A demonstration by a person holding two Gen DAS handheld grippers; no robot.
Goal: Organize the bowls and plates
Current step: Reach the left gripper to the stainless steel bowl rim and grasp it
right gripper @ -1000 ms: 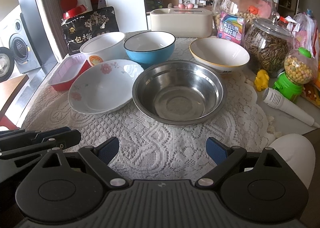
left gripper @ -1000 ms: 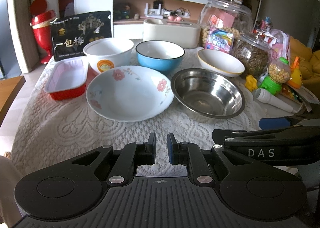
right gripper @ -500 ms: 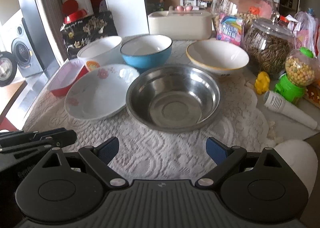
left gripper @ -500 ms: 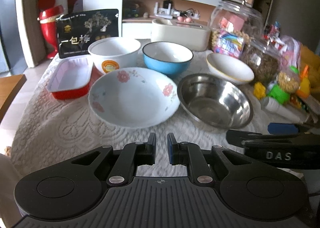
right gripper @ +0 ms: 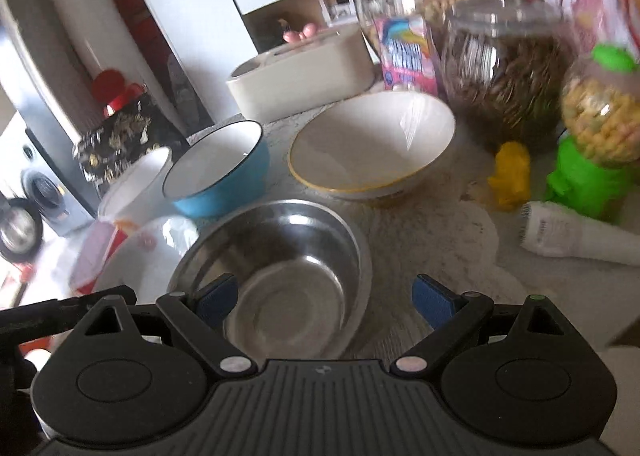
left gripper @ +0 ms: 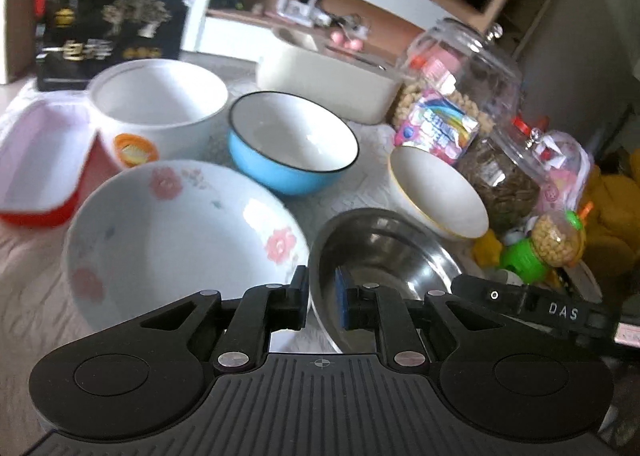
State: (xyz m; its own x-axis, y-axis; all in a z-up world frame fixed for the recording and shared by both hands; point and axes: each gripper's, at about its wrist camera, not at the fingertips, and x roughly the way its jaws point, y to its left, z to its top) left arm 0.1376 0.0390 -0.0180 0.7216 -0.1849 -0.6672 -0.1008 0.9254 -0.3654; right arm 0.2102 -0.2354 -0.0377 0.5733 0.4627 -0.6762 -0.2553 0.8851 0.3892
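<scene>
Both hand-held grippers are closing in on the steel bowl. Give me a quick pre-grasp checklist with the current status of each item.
1. Right hand-held gripper open wide enough for a rim: ok.
2. Steel bowl empty: ok.
3. Right fingers straddling the bowl's rim: cannot tell; the view is blurred.
4. Left hand-held gripper ready to grasp: not ok, jaws shut.
5. Steel bowl clear of the floral plate: cannot tell; their rims sit very close.
6. White bowl with yellow rim clear of the steel bowl: ok.
</scene>
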